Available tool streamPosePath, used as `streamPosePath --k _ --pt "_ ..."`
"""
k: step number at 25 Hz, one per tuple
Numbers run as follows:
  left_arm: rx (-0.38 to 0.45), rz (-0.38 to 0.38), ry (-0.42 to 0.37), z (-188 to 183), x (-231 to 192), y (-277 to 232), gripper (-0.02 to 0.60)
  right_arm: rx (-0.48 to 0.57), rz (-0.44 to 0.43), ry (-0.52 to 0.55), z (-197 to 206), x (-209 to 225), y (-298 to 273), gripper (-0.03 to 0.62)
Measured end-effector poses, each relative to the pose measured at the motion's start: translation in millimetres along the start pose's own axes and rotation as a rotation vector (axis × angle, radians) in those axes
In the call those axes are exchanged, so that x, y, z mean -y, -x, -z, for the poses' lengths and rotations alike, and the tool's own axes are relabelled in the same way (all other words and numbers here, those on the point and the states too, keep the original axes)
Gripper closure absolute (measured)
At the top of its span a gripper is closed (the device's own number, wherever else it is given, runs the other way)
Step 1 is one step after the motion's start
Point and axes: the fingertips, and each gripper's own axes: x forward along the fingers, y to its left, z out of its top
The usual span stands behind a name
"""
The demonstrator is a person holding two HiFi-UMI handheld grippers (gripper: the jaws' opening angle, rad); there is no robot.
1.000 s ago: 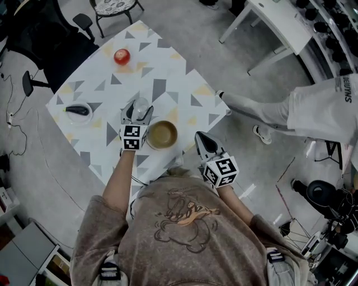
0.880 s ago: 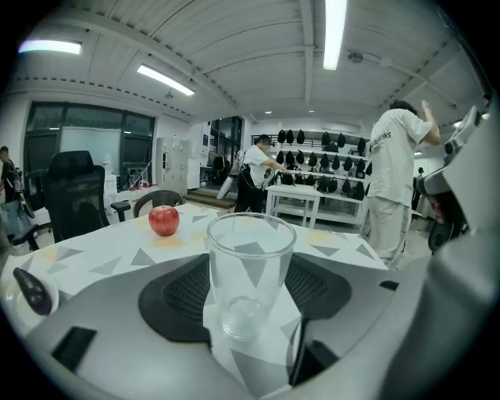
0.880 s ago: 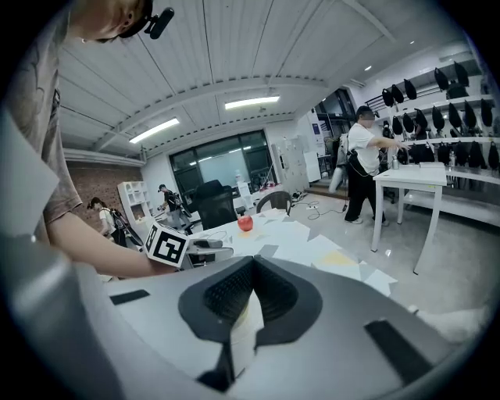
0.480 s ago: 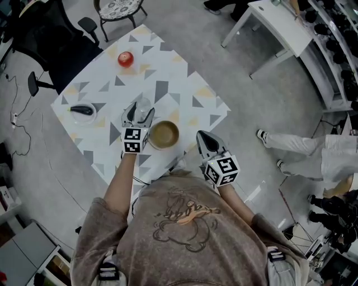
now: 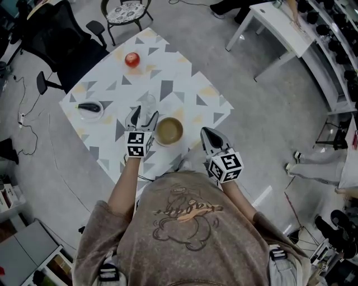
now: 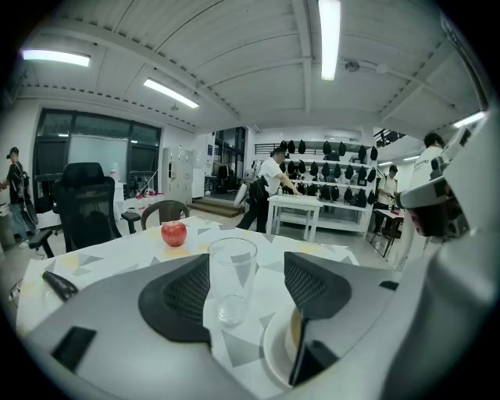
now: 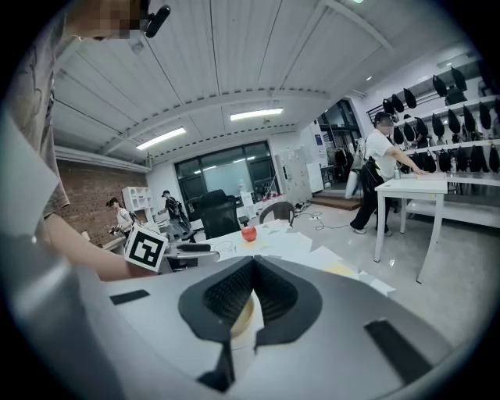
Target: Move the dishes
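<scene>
Person's torso and forearms fill the near edge of the head view, one claw in each hand.

Right claw (image 5: 207,132): jaws brought together, tips meeting, nothing gripped. It hangs just off the near-right edge of the table (image 5: 179,84), near the bowl.

Left claw (image 5: 143,117): jaws wide, holding nothing. It sits over the table just left of the bowl. In its own view the clear glass (image 6: 232,277) stands upright in the gap between the pads. There is clear space on the right side, and the head view puts the glass just ahead of the tips.

Bowl (image 5: 169,130): tan inside, pale rim, upright on the table near its front edge, between the two claws.

Farther left: small plate (image 5: 99,112) with a dark elongated item (image 5: 88,106) lying in it, too small to identify.

Far side of the table: red apple (image 5: 132,60), alone.

Beyond the table: black office chair (image 5: 56,39) and round-seat chair (image 5: 126,10) on the grey floor.
</scene>
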Motion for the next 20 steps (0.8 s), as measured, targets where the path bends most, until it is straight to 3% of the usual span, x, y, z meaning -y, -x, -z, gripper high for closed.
streamPosePath --k 8,20 --pt "-0.014 0.014 0.011 14 21 17 0.293 0.03 0.0 0.002 0 -4 12 0.589" --pt "-0.105 0.03 0.05 51 39 18 0.293 0.045 0.037 -0.01 2 3 31 0.589"
